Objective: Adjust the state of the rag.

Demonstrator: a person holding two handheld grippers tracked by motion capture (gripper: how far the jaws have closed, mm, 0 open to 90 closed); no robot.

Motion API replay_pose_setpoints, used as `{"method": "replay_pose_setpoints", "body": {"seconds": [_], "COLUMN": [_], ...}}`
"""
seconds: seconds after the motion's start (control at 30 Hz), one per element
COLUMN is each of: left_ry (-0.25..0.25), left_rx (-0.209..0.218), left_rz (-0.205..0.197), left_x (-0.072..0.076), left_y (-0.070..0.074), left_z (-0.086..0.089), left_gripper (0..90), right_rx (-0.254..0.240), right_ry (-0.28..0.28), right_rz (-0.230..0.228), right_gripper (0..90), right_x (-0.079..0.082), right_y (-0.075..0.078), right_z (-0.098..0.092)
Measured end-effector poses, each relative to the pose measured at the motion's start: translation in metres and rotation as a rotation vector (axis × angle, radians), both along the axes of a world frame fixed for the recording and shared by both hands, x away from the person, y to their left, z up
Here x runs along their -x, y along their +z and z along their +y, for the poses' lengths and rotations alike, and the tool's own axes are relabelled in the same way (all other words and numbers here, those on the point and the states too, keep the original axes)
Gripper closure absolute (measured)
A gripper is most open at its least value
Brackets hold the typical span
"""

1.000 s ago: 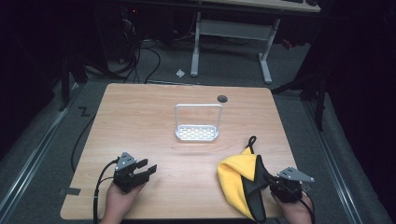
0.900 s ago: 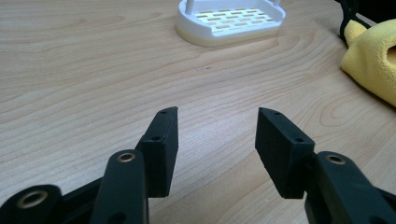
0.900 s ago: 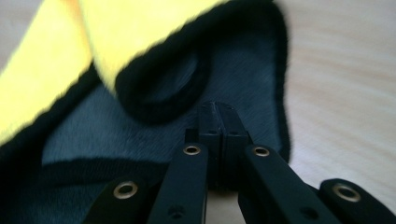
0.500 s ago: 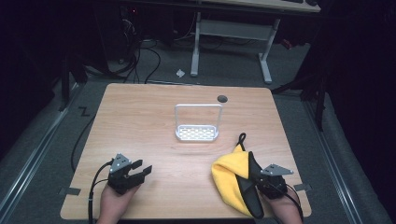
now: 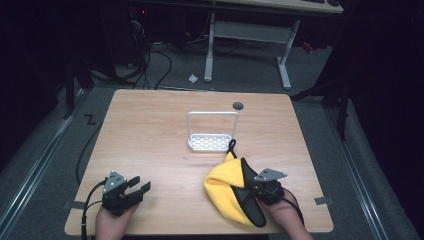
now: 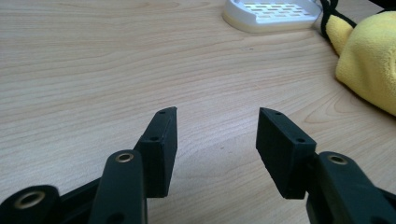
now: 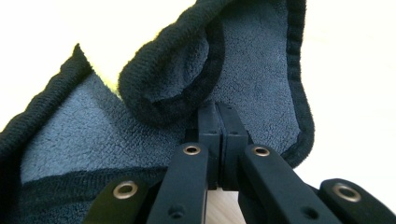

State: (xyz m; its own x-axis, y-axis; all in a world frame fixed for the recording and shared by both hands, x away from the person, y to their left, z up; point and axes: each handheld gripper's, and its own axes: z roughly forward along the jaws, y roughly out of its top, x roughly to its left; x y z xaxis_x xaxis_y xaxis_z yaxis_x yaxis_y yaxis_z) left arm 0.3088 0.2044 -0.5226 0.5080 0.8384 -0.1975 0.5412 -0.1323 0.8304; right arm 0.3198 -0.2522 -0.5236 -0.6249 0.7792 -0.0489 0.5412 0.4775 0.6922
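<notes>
Between right tool (image 7: 218, 122) jaws — cloth (image 5: 223, 188) (pinched)

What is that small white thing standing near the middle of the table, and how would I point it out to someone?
Start at the light wooden table and look near its middle, toward the far edge. There stands a small white plastic tray with a slotted base and a tall hoop handle, just beyond the yellow and grey cloth. It is the sole white, rigid item; its neighbour is soft and brightly coloured.

High view looking down on table (image 5: 150, 130), gripper views low and close, left sharing rack (image 6: 273, 14)
</notes>
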Motion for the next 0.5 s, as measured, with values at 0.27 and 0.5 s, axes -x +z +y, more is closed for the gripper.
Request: {"method": "replay_pose_setpoints", "body": {"seconds": [0.27,0.5], "left_ry": [-0.033,-0.11], "left_rx": [-0.007,0.014], "left_rz": [0.012,0.019], "left_x": [0.001,-0.004], "left_y": [-0.003,-0.001], "left_z": [-0.011,-0.036], "left_gripper": [48.2,46.7], "right_rx": [0.014,-0.078], "right_ry": [0.077,0.005], "right_rz": [-0.023,-0.101], "right_gripper": [88.2,79.8], "right_x": [-0.003,0.005], "right_y": [-0.001,0.012], "right_z": [0.026,0.003]}}
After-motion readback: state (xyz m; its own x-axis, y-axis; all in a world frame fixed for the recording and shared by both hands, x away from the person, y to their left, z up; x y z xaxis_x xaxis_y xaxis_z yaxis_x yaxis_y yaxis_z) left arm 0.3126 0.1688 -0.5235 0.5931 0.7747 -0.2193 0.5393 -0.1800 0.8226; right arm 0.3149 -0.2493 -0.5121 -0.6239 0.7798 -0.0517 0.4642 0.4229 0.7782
